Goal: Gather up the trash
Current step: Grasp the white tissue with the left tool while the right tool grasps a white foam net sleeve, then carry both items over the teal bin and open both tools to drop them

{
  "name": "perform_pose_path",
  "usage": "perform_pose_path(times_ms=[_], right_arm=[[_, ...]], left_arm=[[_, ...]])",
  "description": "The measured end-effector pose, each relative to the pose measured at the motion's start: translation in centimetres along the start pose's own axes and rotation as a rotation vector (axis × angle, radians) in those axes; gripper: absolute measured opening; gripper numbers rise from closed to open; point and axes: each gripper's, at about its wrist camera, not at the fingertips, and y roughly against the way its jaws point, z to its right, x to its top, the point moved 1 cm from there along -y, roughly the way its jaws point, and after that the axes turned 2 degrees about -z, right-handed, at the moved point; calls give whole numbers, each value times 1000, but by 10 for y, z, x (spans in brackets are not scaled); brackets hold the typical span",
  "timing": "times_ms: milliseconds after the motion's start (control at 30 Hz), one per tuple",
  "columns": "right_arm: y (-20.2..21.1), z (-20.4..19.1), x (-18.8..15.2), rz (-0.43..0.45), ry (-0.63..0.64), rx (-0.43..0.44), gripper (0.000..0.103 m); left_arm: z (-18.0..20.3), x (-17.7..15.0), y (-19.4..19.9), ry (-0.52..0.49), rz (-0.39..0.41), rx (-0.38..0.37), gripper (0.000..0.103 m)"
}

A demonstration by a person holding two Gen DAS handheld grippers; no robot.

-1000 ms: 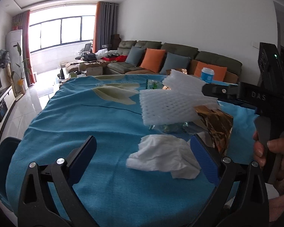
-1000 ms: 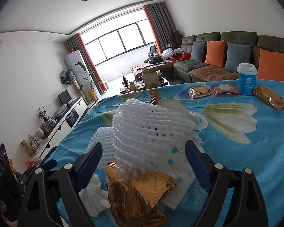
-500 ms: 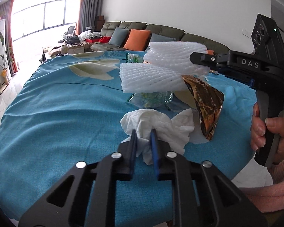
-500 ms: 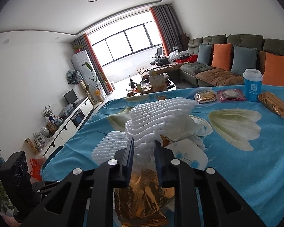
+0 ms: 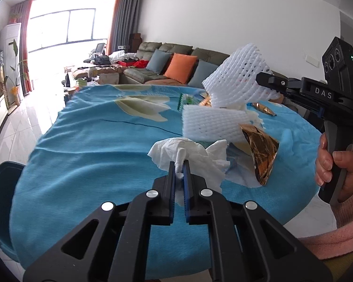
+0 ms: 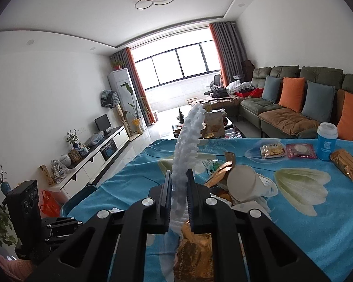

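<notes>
Both tools are clamped on trash above the blue tablecloth (image 5: 87,145). Right gripper (image 6: 179,176), jaws closing, pinches a white foam net (image 5: 237,82) lifted off the pile; a second foam net (image 5: 209,124) and a gold wrapper (image 5: 262,150) lie below. Left gripper (image 5: 180,166) has its jaws closed on a crumpled white tissue (image 5: 190,155) near the table's front edge.
</notes>
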Motion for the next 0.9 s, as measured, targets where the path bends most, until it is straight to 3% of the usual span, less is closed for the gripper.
perform_pose_path(times_ms=[267,533,900], right_arm=[[-15,-35,9,-12,33,129,10],[-59,-87,13,-81,54,293,10],[-137,-163,10,-222,66,493,10]], left_arm=[[-39,2,51,55,73,140,6],[-103,1,92,140,112,330,6],[-204,-16,120,271,76,551,6]])
